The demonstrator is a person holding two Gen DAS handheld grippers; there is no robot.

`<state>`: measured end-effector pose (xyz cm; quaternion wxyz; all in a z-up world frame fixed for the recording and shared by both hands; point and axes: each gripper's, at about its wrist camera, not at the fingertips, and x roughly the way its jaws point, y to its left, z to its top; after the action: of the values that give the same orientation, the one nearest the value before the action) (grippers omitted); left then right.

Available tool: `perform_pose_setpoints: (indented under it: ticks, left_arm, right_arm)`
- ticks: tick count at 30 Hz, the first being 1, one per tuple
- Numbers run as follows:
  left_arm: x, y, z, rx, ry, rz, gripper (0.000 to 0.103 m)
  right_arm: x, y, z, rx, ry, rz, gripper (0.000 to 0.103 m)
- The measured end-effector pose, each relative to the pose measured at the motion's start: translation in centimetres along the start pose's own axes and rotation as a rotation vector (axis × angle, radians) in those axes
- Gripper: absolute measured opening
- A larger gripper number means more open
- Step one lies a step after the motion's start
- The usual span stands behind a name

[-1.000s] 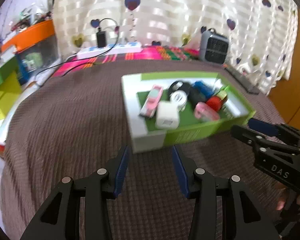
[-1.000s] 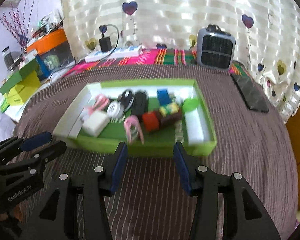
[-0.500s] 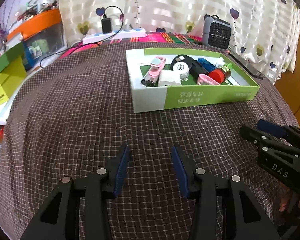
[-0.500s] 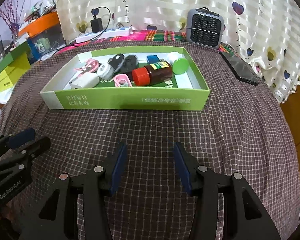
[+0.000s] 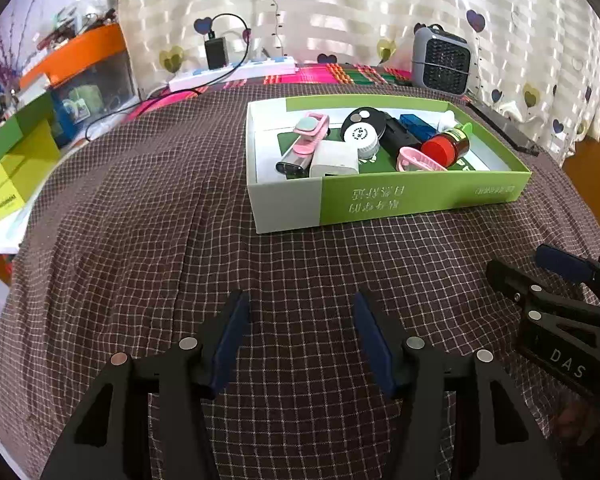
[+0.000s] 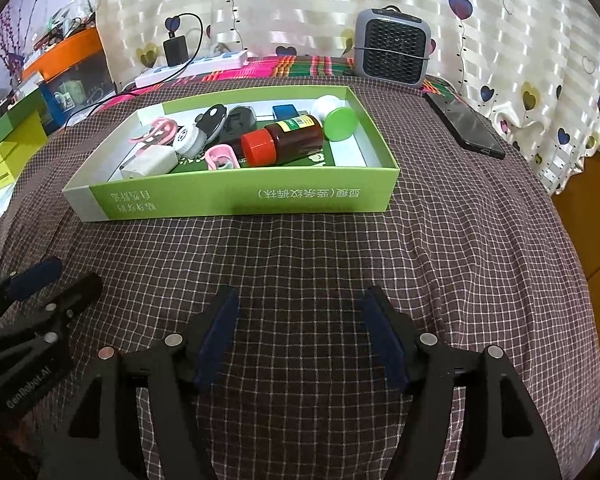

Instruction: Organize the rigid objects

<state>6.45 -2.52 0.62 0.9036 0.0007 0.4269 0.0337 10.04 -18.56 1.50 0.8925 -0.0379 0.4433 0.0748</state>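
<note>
A green and white box (image 5: 384,200) (image 6: 236,200) sits on the checked cloth, far from both grippers. It holds several small items: a brown bottle with a red cap (image 6: 284,140) (image 5: 446,146), a white charger block (image 5: 334,158) (image 6: 150,162), a pink clip (image 5: 310,130), a green cap (image 6: 341,123) and a blue piece (image 5: 418,125). My left gripper (image 5: 300,320) is open and empty above bare cloth. My right gripper (image 6: 300,316) is open and empty too; it shows at the right of the left wrist view (image 5: 556,280).
A grey mini heater (image 6: 392,53) and a power strip with a charger (image 6: 192,66) stand at the back. A black phone (image 6: 464,124) lies at the right. Green and orange boxes (image 5: 16,152) are stacked at the left beyond the cloth's edge.
Both grippers have drawn back from the box toward the near side of the cloth and dropped lower. Their jaws stay open. The box and its items have not moved.
</note>
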Motion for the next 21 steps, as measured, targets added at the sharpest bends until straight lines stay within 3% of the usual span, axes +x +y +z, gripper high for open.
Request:
perform_pose_setpoints:
  ticks: [21]
  left_arm:
    - [0.13,-0.01,0.03,-0.01,0.001,-0.003,0.057]
  right_arm:
    - [0.04,-0.08,0.02,0.003,0.0,0.003,0.067]
